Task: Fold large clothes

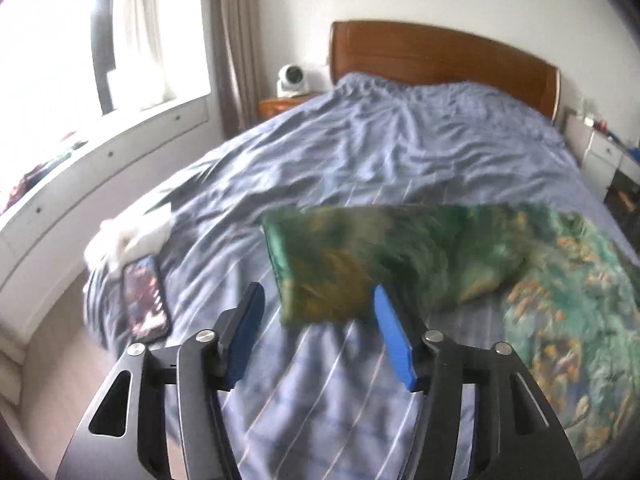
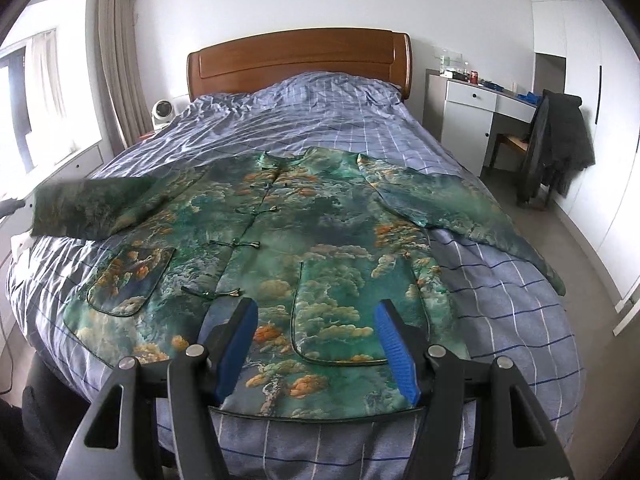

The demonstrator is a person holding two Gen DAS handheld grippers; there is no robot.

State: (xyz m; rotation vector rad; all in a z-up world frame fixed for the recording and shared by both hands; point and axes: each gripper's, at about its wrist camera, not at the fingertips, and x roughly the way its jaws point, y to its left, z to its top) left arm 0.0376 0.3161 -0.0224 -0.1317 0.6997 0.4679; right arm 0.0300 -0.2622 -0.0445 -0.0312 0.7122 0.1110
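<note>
A green printed jacket [image 2: 280,232] lies face up and buttoned on the blue checked bed cover [image 2: 500,300], collar toward the wooden headboard [image 2: 300,60] and hem at the near edge, a layout that exposes both sleeves for folding inward. The right sleeve [image 2: 460,208] is spread flat toward the edge of the bed. The left sleeve [image 1: 360,256] is blurred in both views and appears lifted off the cover, its cuff square to the lens; whether anything supports it cannot be told. The left gripper [image 1: 316,332] hangs just before that cuff with jaws parted and nothing between the blue pads [image 1: 394,340]; the cuff edge sits beyond the fingertips, not pinched. The right gripper [image 2: 316,344] hovers over the hem beside the right patch pocket [image 2: 340,312], jaws likewise apart and empty, seemingly waiting while the sleeve is dealt with. A phone [image 1: 144,300] and a white cloth [image 1: 128,236] lie on the bed's left corner, clear of the jacket. Judged from the layout, folding has barely begun: the body remains fully spread and neither sleeve yet lies across the chest.
</note>
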